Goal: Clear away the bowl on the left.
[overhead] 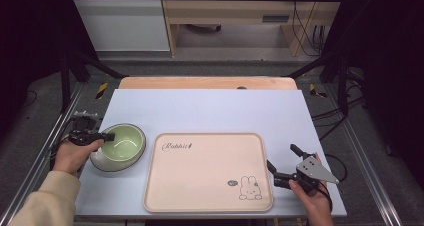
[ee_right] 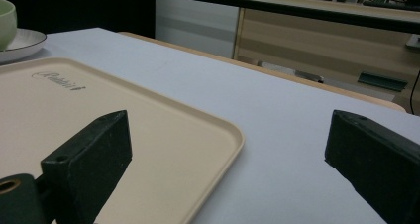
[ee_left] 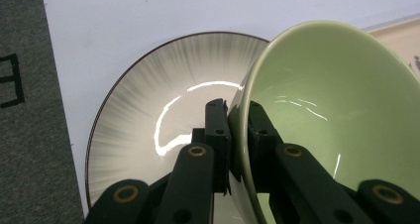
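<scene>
Left gripper view — streaked plate beneath bowl

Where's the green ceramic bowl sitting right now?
In the high view, the green ceramic bowl sits on the grey-streaked plate at the table's left, beside the beige tray, its rim pinched by the left claw.

Tray — cursive word near its upper-left corner, looks like "Rabbit", also seen in the right gripper view but too blurred to confirm. Rabbit drawing plus small round mark at lower right — mark unreadable.
</scene>
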The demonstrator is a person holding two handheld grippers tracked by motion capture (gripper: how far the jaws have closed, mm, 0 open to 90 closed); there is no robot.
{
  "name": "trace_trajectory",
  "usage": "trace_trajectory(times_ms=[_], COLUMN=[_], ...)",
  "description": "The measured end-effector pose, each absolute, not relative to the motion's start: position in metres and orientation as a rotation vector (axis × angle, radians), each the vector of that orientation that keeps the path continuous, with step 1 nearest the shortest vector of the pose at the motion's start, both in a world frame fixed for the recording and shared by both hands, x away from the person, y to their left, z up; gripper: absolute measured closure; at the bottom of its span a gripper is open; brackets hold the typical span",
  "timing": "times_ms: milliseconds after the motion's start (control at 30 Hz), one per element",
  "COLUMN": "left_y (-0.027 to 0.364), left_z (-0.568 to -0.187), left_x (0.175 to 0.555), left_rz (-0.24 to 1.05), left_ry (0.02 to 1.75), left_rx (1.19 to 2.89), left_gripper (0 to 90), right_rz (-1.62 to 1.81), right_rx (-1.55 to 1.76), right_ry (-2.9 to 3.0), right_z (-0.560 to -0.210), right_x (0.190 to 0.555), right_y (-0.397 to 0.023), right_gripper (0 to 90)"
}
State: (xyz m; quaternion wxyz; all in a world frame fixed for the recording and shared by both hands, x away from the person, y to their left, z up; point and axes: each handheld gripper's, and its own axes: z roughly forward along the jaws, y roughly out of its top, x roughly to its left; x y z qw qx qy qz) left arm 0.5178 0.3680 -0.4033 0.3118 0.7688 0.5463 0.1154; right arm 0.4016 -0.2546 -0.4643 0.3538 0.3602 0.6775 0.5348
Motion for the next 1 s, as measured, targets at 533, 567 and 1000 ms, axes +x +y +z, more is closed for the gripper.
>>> trace_trajectory(times_ms=[533, 567, 1000], left_y=[0.334, 0.331, 0.290], left_z=[-0.378, -0.378, -0.374], left_x=[0.513, 0.513, 0.517], left_rz=[0.276, 0.274, 0.250], left_ry=[1.336, 1.331, 1.259], left_rx=[1.993, 1.997, 2.024], left_gripper=[83.3, 83.3, 83.2], right_rz=[1.387, 1.387, 1.389], right_rx=[0.930, 0.929, 0.931], right_ry=[1.753, 1.752, 1.747], right_z=[-0.464, -0.464, -0.463], right_x=[0.401, 0.401, 0.401], right_y=[-0.254, -0.254, -0.255], right_gripper=[4.3, 4.3, 4.3])
